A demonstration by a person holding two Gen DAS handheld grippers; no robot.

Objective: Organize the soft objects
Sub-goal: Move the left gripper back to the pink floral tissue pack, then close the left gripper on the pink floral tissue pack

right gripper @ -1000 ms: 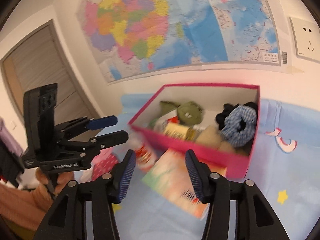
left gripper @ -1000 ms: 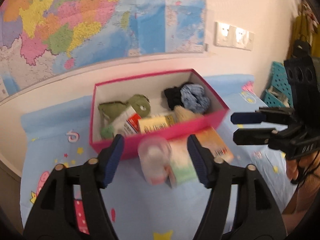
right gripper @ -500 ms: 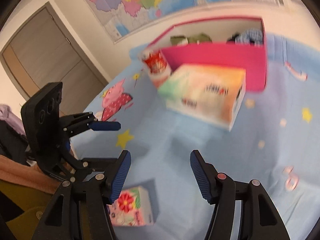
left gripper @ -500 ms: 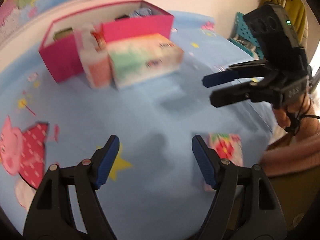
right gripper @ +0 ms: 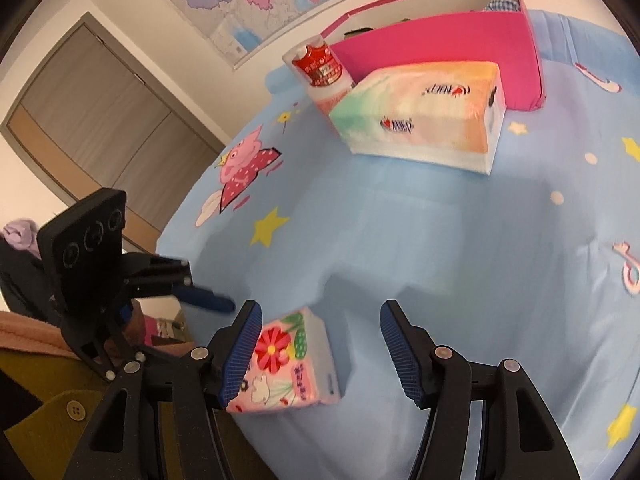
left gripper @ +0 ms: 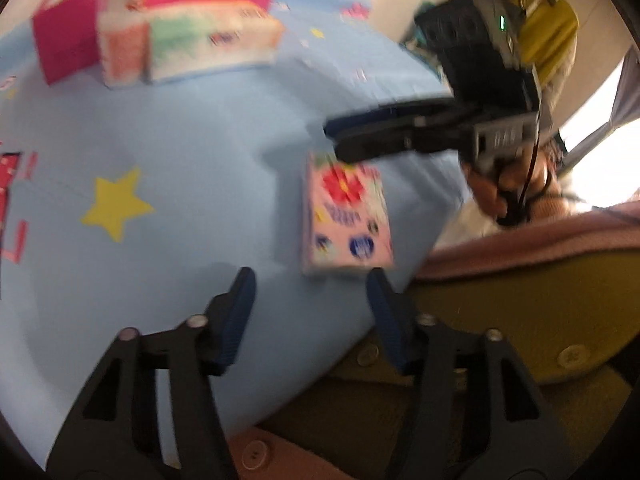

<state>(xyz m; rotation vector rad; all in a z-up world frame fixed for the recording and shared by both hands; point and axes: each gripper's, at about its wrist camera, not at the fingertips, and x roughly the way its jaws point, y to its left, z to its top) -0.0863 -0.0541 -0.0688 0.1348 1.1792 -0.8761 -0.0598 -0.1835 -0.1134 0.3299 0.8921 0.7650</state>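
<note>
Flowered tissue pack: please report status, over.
Both grippers, left and right, open and empty. Tissue pack lies on blue sheet, near right gripper. Nothing blocks it.

Your table cover (right gripper: 400, 220) looks like smooth matt cloth. The small tissue pack (right gripper: 292, 364) wears glossy plastic film — so does the big one (right gripper: 420, 116). The pink box (right gripper: 440, 40) seems matt card. Ribbed blue pads (right gripper: 244, 354) line matt black plastic grippers — left gripper (left gripper: 308, 320), right gripper (right gripper: 320, 354).

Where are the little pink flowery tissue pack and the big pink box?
Little pink flowery tissue pack (right gripper: 288, 364), right wrist view, flowered top face.
Big pink cardboard box (right gripper: 440, 40), right wrist view, front wall.
</note>
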